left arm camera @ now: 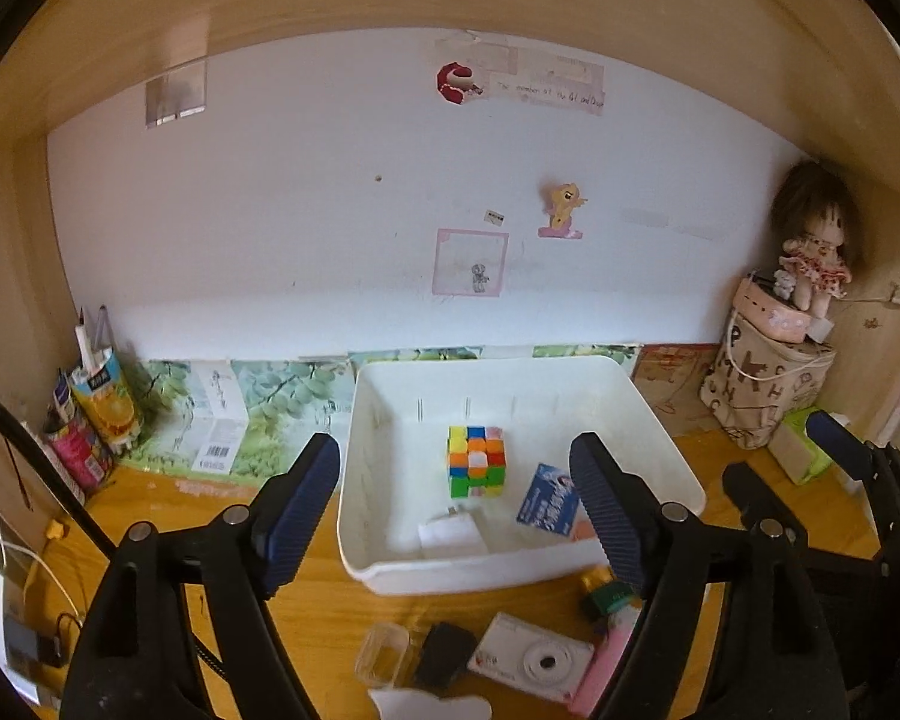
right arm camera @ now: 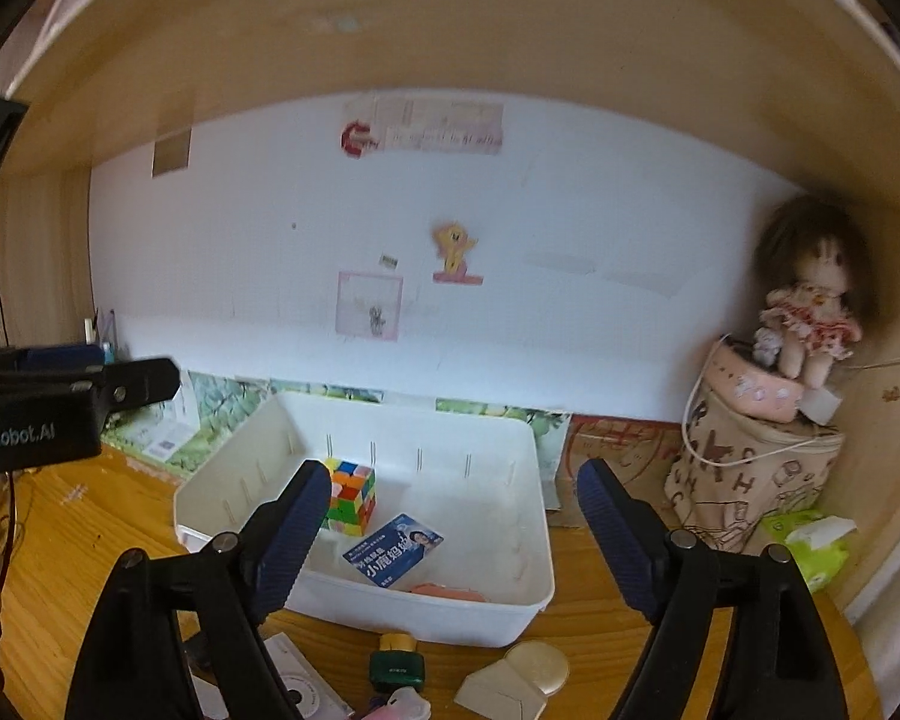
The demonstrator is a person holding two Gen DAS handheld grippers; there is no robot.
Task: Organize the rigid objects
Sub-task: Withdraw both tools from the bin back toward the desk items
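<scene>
Seen from the left wrist, the white bin (left arm camera: 510,564) sits mid-counter (left arm camera: 306,612) with its near rim facing the camera; bare wood lies to its left up to the cartons (left arm camera: 99,414) in the corner. Inside the bin rest a colour cube (left arm camera: 476,461), a blue card (left arm camera: 547,501) and a white block (left arm camera: 453,536). Before the near rim crowd a clear case (left arm camera: 383,654), a black item (left arm camera: 444,654), a white camera (left arm camera: 531,663) and a green bottle (left arm camera: 606,597). The left gripper (left arm camera: 456,504) hovers above the near rim, jaws spread, nothing between them. From the right wrist, the bin's right wall (right arm camera: 540,540) leaves a strip of counter before the patterned bag (right arm camera: 756,480) and the green tissue pack (right arm camera: 816,546). The right gripper (right arm camera: 453,534) hangs over the bin, jaws wide apart and empty, angled gently downward. The left gripper's body (right arm camera: 60,408) juts in at the left edge, well clear.
</scene>
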